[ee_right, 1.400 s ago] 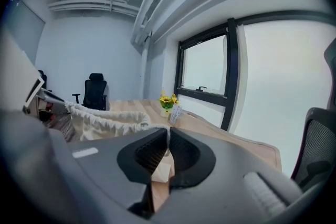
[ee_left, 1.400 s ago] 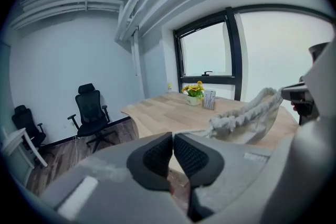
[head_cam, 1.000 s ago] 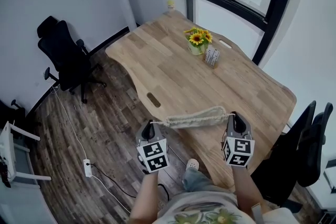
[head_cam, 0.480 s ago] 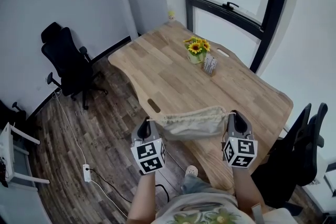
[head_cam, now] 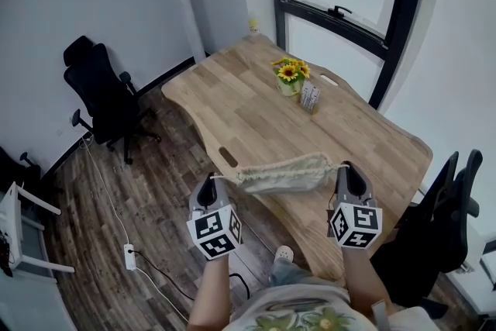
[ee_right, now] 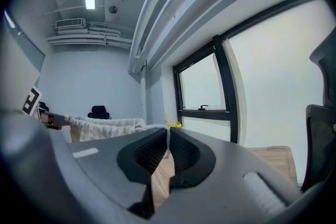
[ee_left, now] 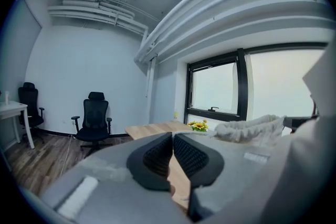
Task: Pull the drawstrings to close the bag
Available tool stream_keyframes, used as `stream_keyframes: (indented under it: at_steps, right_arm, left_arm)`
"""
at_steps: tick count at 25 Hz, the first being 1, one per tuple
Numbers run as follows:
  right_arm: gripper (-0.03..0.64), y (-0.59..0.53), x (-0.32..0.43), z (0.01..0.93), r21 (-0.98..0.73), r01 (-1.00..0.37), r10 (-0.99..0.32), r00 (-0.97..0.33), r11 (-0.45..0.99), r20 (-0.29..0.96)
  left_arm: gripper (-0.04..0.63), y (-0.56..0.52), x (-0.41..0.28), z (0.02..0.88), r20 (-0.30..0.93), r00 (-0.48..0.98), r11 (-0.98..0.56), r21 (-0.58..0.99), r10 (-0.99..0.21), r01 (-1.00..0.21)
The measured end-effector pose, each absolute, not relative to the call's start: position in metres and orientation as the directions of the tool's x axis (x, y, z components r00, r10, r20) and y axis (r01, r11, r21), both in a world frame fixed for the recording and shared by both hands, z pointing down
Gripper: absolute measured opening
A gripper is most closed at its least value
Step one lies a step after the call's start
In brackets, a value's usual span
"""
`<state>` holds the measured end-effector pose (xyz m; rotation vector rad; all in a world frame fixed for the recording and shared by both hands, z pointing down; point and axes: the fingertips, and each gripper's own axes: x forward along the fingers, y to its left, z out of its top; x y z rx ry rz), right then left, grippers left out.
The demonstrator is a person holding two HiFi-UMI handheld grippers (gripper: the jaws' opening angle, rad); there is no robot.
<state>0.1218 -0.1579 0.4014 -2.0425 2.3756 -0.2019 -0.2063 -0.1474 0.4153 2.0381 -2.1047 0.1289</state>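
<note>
A beige drawstring bag (head_cam: pixel 280 172) hangs in the air above the near edge of the wooden table (head_cam: pixel 248 108), its mouth gathered into ruffles. A thin cord runs from each end of the mouth to a gripper. My left gripper (head_cam: pixel 209 184) is shut on the left drawstring (head_cam: pixel 223 177). My right gripper (head_cam: pixel 346 169) is shut on the right drawstring (head_cam: pixel 336 166). The left gripper view shows shut jaws with the bag (ee_left: pixel 247 128) off to the right. The right gripper view has the cord (ee_right: pixel 168 132) pinched between shut jaws, with the bag (ee_right: pixel 102 126) at the left.
A pot of sunflowers (head_cam: pixel 291 74) and a small holder (head_cam: pixel 311 95) stand at the table's far side by the window. One black office chair (head_cam: pixel 105 101) stands at the left, another (head_cam: pixel 449 209) at the right. A power strip (head_cam: pixel 129 250) and cable lie on the wood floor.
The bag went from a thin taut strip to a looser sag and is now pulled tighter again. My left gripper has moved further left; the right has hardly moved.
</note>
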Motion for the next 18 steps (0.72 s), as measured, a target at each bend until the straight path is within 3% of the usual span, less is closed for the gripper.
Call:
stream_keyframes:
  at_steps: [18]
  right_arm:
    - [0.014, -0.155, 0.135, 0.413, -0.112, -0.987, -0.985, -0.125, 0.113, 0.115]
  left_arm:
    - [0.012, -0.139, -0.216, 0.424, 0.230, -0.047, 0.071, 0.098, -0.972, -0.993]
